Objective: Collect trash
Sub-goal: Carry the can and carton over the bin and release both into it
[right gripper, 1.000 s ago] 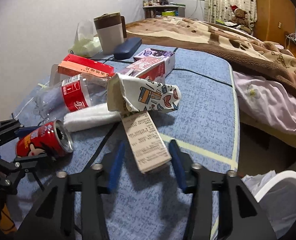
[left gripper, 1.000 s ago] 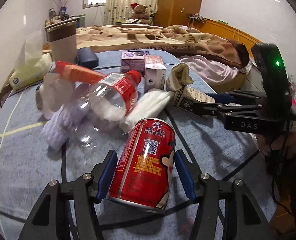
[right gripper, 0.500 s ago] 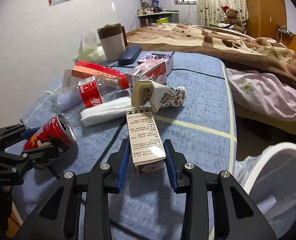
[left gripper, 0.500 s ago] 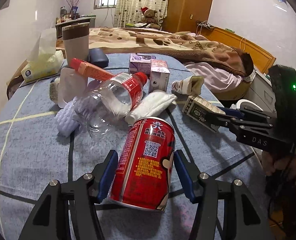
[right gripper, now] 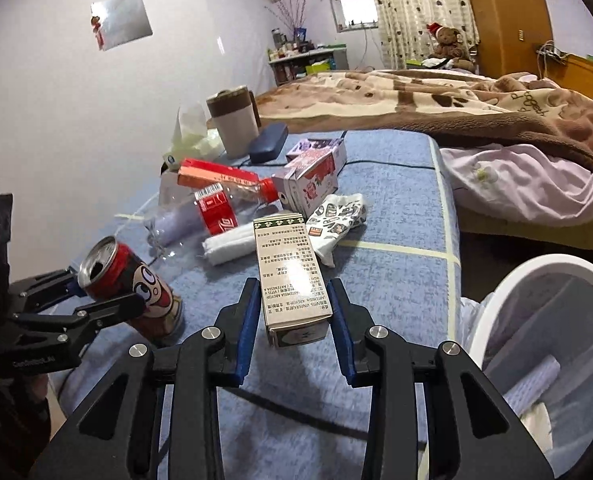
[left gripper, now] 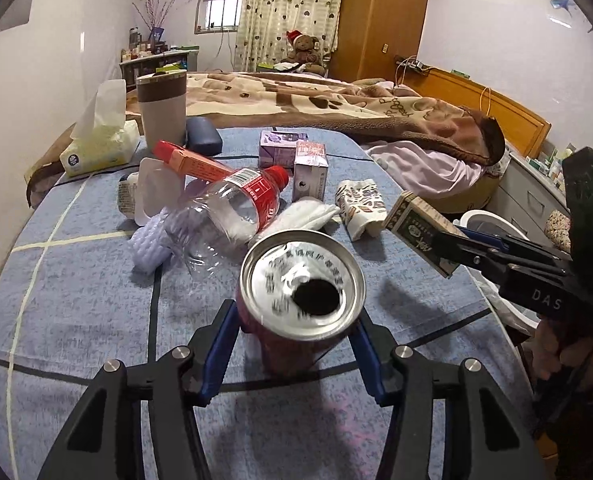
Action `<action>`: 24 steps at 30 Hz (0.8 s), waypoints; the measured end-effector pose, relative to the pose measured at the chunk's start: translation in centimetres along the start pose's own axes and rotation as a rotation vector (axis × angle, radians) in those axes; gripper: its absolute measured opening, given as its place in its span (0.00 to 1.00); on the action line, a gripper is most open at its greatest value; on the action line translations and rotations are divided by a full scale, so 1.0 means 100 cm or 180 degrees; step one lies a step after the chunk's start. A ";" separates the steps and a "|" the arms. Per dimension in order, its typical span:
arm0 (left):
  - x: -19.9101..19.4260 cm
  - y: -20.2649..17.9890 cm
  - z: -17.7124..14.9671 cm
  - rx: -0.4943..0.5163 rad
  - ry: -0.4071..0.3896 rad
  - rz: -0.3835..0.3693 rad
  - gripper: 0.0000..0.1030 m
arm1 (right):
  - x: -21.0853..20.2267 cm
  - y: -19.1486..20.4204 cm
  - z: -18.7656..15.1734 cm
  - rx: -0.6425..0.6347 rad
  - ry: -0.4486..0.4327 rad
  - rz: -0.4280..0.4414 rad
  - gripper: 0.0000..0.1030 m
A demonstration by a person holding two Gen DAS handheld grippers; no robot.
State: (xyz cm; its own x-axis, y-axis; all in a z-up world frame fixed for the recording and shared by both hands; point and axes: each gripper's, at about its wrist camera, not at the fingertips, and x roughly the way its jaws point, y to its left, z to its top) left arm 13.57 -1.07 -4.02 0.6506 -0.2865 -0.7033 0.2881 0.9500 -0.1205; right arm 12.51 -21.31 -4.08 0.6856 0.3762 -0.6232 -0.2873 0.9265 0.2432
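My left gripper (left gripper: 296, 334) is shut on a red drink can (left gripper: 302, 284), tilted so its open top faces the camera, held just above the blue table cloth (left gripper: 76, 300). The can also shows in the right wrist view (right gripper: 132, 292). My right gripper (right gripper: 294, 314) is shut on a long paper carton (right gripper: 290, 272) and holds it in the air; the carton also shows in the left wrist view (left gripper: 420, 230). A white trash bin (right gripper: 544, 340) with a liner stands low at the right, beside the table.
On the table lie a clear plastic bottle (left gripper: 232, 216), a white tissue roll (left gripper: 308, 214), a printed paper cup (left gripper: 362, 204), small cartons (left gripper: 310, 168), an orange box (left gripper: 192, 160), a tumbler (left gripper: 162, 108) and a tissue pack (left gripper: 100, 146). A bed (left gripper: 336, 108) lies behind.
The left gripper lifted and tipped the can so that its top faces the camera. The right gripper lifted the carton and drew it back towards the bin.
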 end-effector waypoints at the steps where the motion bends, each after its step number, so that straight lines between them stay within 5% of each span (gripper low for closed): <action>1: -0.002 -0.001 -0.001 -0.0009 -0.0018 0.0009 0.53 | -0.003 0.000 -0.001 0.0008 -0.0025 -0.0003 0.34; 24: -0.047 -0.078 0.029 0.0295 -0.0500 -0.0215 0.53 | -0.088 -0.027 -0.006 0.0285 -0.0717 -0.0592 0.34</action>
State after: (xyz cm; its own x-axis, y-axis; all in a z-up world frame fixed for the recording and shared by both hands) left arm 10.28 -7.51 2.27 0.7272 -0.3720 -0.5769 0.3937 0.9145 -0.0935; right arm 6.87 -27.17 0.33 0.8549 0.1841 -0.4851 -0.0898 0.9733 0.2111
